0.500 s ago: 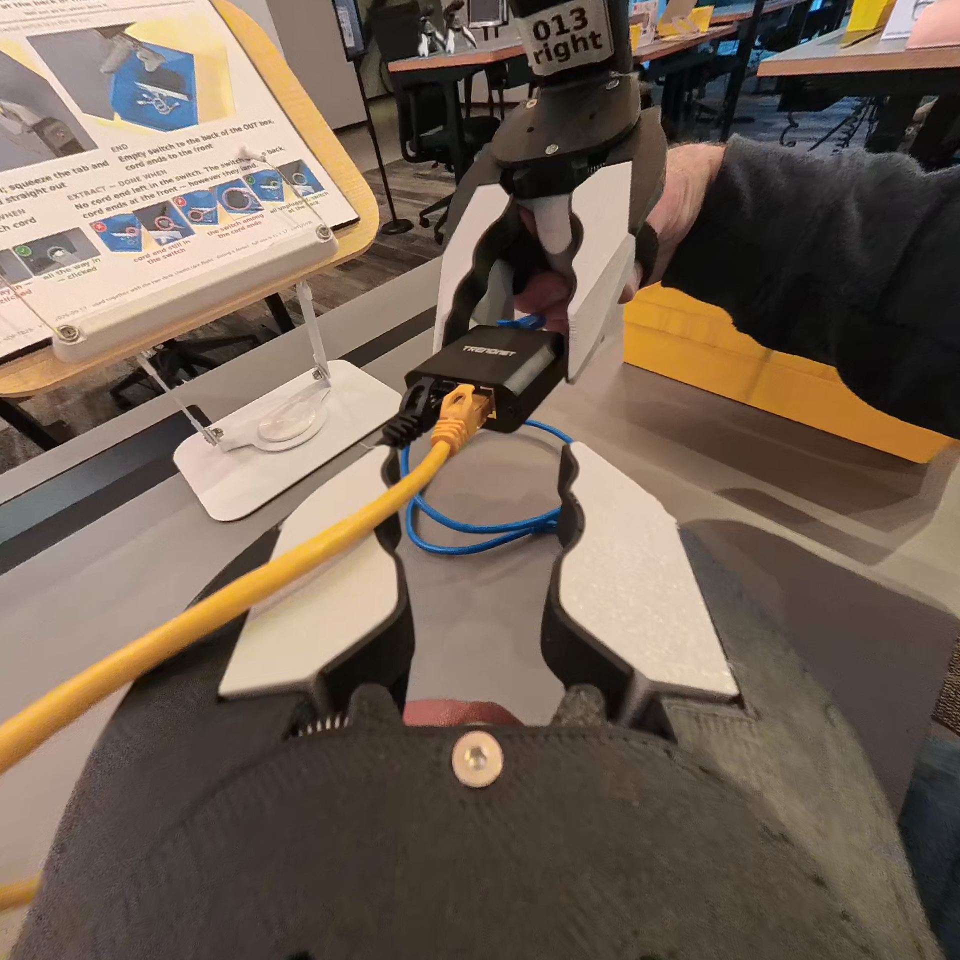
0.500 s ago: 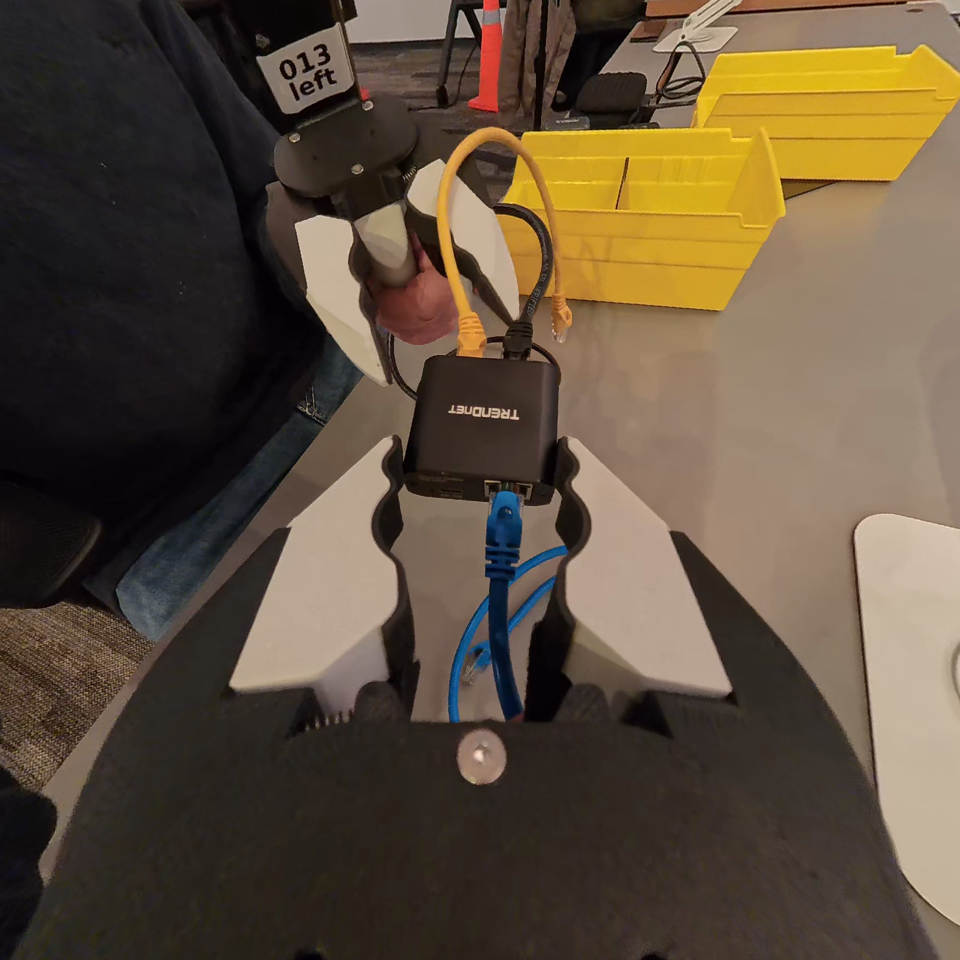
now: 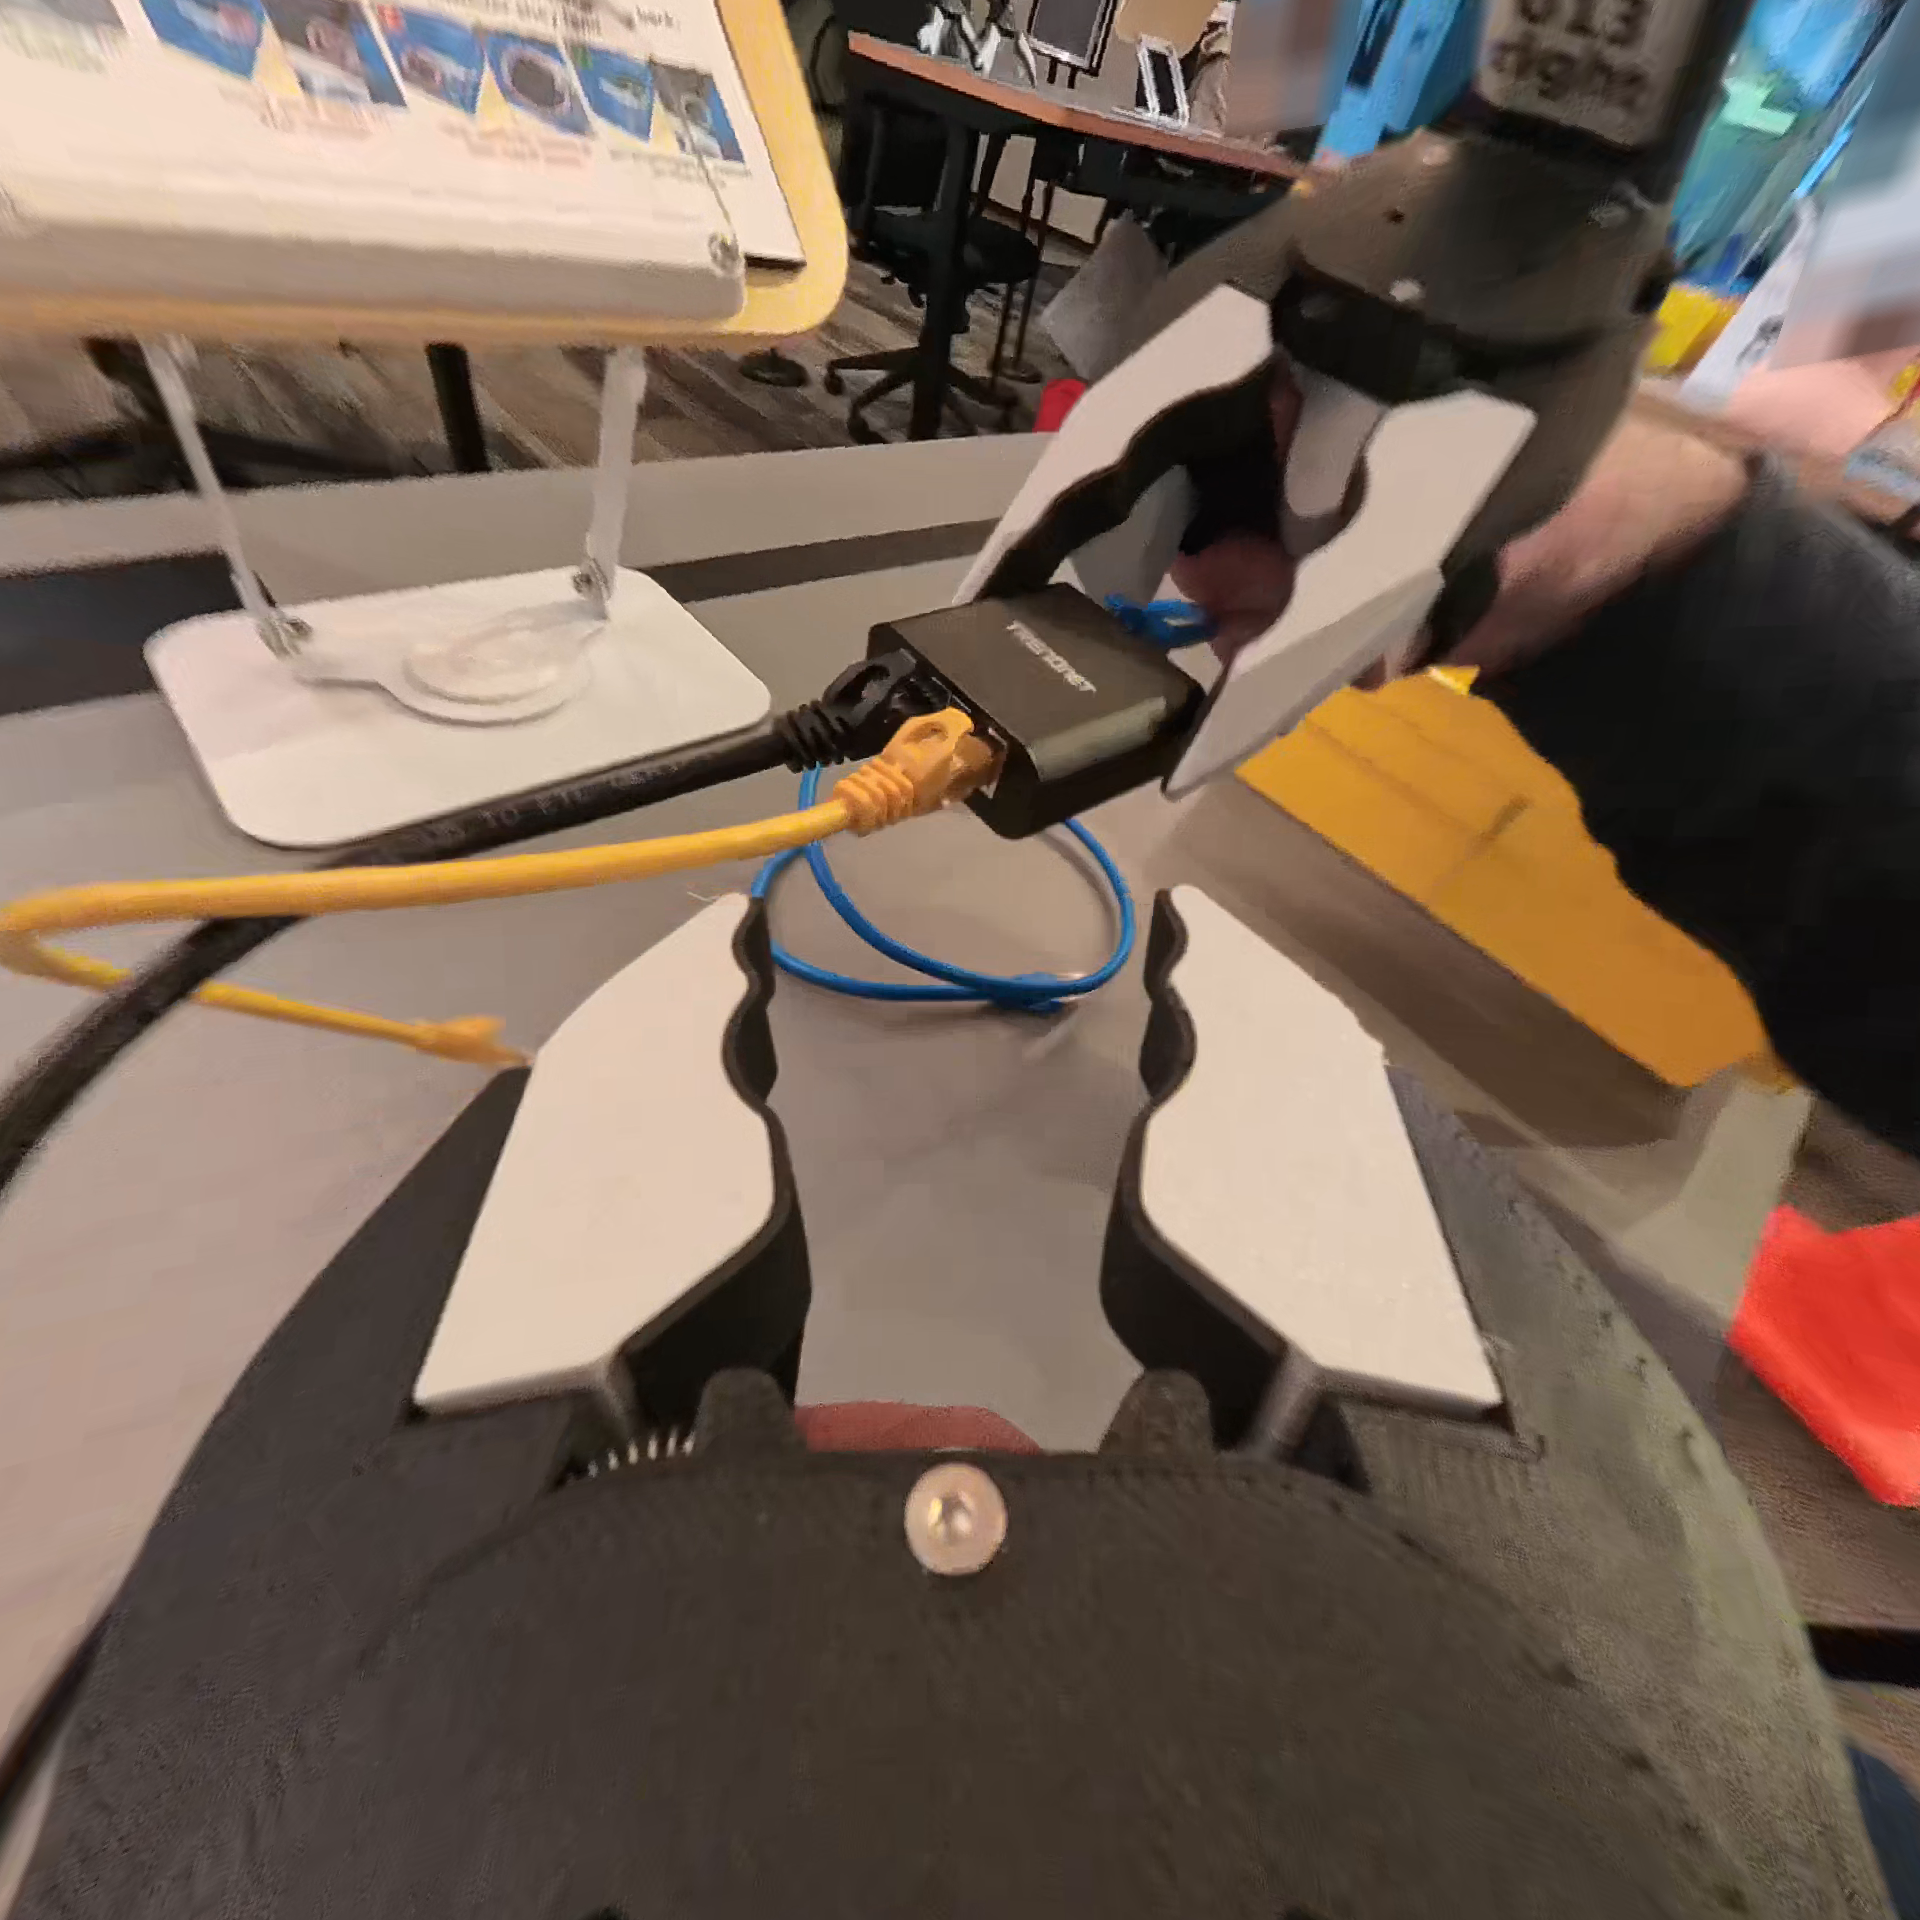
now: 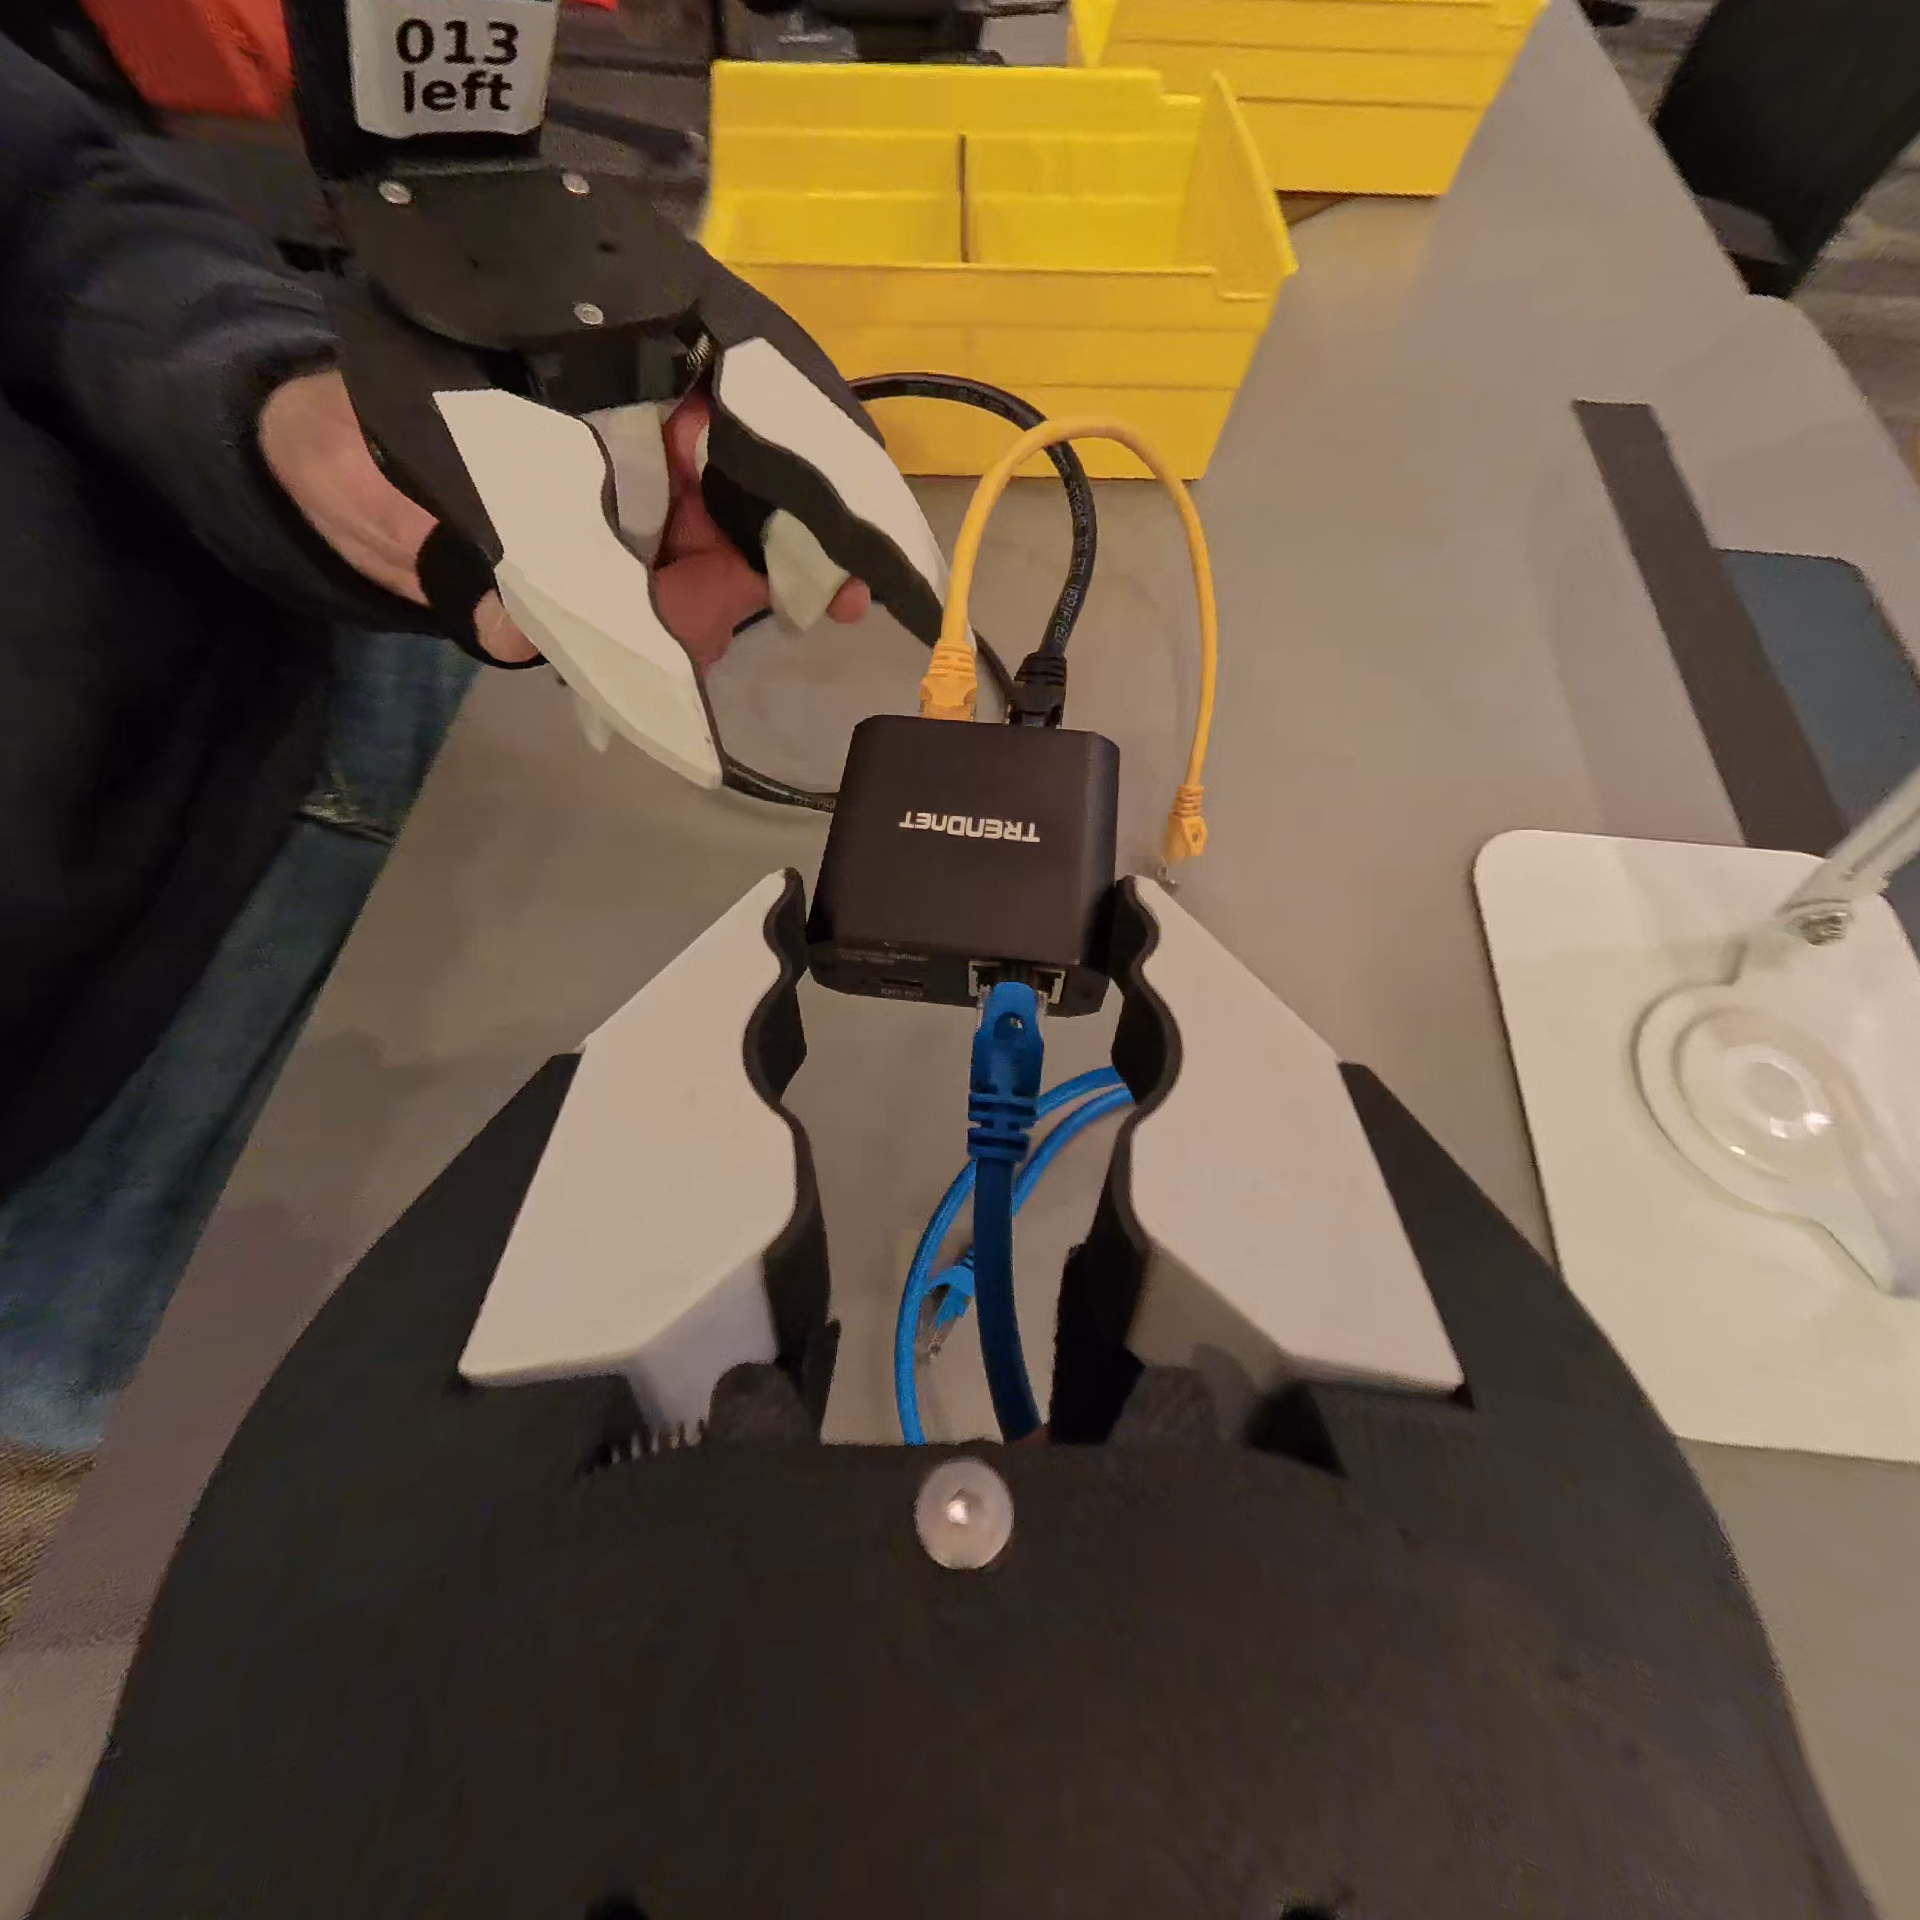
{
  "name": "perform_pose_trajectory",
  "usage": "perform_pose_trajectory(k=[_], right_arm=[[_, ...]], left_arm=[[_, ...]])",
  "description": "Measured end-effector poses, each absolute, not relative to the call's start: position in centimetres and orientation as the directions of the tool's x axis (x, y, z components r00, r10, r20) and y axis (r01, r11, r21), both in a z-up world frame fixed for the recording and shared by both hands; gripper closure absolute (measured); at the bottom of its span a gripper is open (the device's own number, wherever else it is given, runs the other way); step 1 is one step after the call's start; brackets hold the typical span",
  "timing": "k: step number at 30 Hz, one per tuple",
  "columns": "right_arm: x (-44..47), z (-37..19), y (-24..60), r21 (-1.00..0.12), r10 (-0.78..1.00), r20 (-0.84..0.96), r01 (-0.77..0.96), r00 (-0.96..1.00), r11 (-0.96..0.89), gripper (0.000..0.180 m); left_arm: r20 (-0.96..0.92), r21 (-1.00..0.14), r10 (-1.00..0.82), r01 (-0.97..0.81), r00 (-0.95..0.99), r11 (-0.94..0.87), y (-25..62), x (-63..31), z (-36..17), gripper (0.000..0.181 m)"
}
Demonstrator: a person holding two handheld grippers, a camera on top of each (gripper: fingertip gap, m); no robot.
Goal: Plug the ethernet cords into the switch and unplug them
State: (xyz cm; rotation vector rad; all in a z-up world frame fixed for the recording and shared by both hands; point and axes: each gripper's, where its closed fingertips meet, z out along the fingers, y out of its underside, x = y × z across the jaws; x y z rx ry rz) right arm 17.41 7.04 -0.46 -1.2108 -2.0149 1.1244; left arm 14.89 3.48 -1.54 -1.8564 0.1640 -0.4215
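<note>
The black network switch [image 4: 961, 831] is pinched at its rear corners between the fingers of the right gripper [image 4: 961, 914], and in the left wrist view it appears lifted a little above the grey bench [image 4: 1403, 644]. On the side of the switch facing the right gripper, a blue ethernet cord [image 4: 1003, 1101] is plugged into a port; its slack loops on the bench under the switch, its free plug lying loose. On the far side of the switch, an orange-yellow ethernet cord [image 3: 540, 883] and a black cord [image 3: 644, 790] are plugged in side by side. The orange-yellow cord arcs over, its free plug hanging just beside the switch. The left gripper [image 3: 956, 914] hovers near the switch on its far side, fingers spread and holding nothing. Beyond the switch stand yellow bins [image 4: 997, 270]. A white stand base [image 3: 312, 748] sits on the bench beside the switch, carrying an instruction board [image 3: 395, 208].
</note>
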Motion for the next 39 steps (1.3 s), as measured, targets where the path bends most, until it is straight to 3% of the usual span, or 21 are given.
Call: perform_pose_trajectory(k=[8,15,19,29,33,36,39], right_arm=[[15.4,-1.6,5.3,-0.822,0.964,0.168,0.510,-0.208,0.254,0.122],[13.9,-3.2,3.4,-0.821,0.971,0.232,0.524,-0.060,0.228,0.122],[13.7,-3.9,2.6,-0.817,0.971,0.237,0.544,0.010,0.194,0.121],[14.4,-2.7,1.0,-0.825,0.964,-0.127,0.564,-0.235,0.028,0.119],[13.4,-2.7,-1.1,-0.829,0.881,-0.329,0.550,-0.341,-0.096,0.146],[12.6,-2.2,-0.2,-0.859,0.878,-0.372,0.471,-0.301,-0.203,0.157],[12.5,-0.6,0.8,-0.873,0.853,-0.449,0.334,-0.267,-0.355,0.157]], left_arm=[[0.546,-0.829,-0.341,0.433,0.765,-0.355,5.1,13.7,-1.7,0.127],[0.635,-0.765,-0.355,0.493,0.687,-0.414,5.3,12.7,-2.4,0.135],[0.674,-0.735,-0.414,0.504,0.611,-0.454,4.9,12.2,-1.8,0.156],[0.576,-0.803,-0.663,0.183,0.479,-0.566,2.6,14.1,-0.2,0.164],[0.507,-0.842,-0.753,0.052,0.419,-0.538,1.8,15.3,0.8,0.165],[0.447,-0.873,-0.754,0.052,0.482,-0.485,2.8,14.9,1.5,0.160],[0.454,-0.882,-0.700,0.166,0.551,-0.441,3.8,12.9,2.8,0.135]])
